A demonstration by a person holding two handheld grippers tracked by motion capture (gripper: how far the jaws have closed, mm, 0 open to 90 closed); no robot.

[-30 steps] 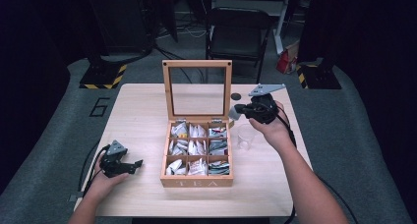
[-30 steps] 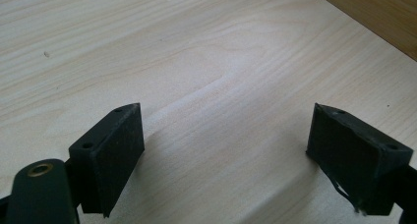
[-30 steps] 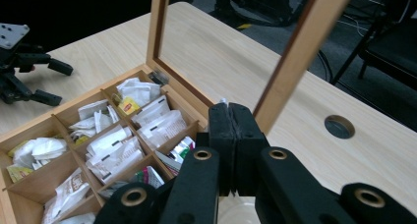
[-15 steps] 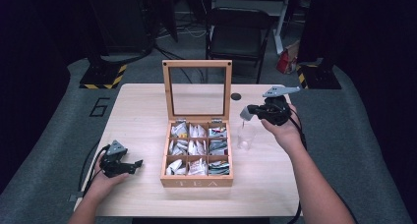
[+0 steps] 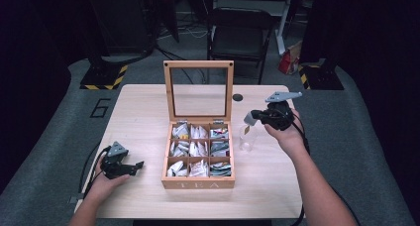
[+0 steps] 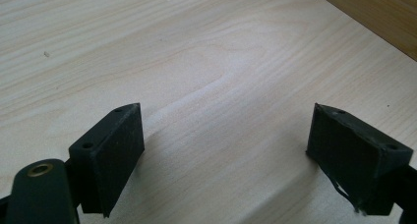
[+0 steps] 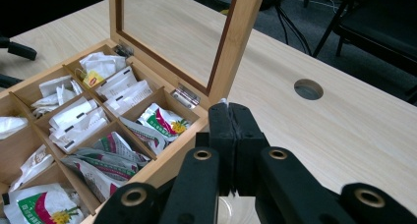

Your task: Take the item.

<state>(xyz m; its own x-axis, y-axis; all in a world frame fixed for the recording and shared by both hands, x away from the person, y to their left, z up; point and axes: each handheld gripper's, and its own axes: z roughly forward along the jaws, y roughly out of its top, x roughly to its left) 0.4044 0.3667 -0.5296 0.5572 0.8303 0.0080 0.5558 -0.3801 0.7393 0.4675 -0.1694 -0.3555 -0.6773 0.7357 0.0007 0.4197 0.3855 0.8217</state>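
Seen from the high view, a wooden tea box sits mid-table with its glass-paned lid propped upright, leaving all nine compartments open to reach; each holds paper sachets, mostly white, with green-printed ones along the right column. Just right of the box stands a clear glass, and the right gripper hangs directly over it, jaws clenched, a small brownish tea bag dangling at the mouth of the glass, apparently so it can be lowered in. The left gripper rests on the table well left of the box, out of the way. In the left gripper view, the left gripper has its jaws spread wide over bare wood with nothing between them, a corner of the box at the upper right. In the right gripper view, the right gripper has its jaws pressed together, a sliver of white, probably the bag's paper tag, pinched at the tips; the bag itself hangs below, out of sight. Beyond lie the box's near compartments, one with a green-and-white sachet, the hinged lid frame and a round cable hole in the tabletop
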